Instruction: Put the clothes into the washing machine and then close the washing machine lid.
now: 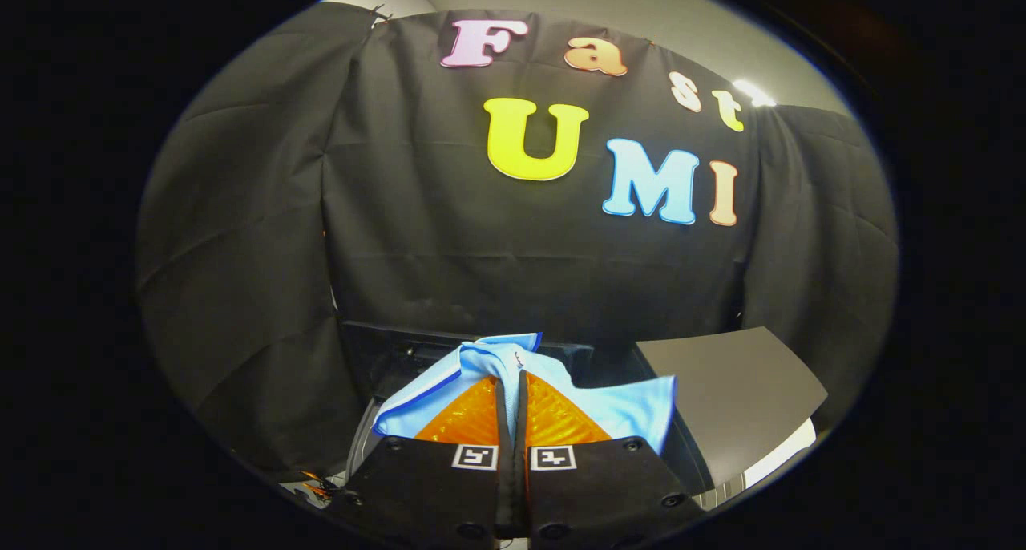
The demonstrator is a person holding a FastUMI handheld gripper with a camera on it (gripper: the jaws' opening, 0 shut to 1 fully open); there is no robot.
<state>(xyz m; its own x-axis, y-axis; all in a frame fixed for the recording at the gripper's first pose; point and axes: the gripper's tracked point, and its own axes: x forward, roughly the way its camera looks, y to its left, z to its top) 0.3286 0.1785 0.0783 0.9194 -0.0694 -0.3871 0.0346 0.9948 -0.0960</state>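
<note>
The tongs (510,390) are squeezed tight on a light blue shirt (513,357). The shirt is bunched up between the two orange fingers (469,418) and hangs over both sides of them. Just past the shirt is the dark open top of the washing machine (385,357). Its grey lid (729,382) stands open off to one side. A black cloth wall (449,245) is behind everything.
</note>
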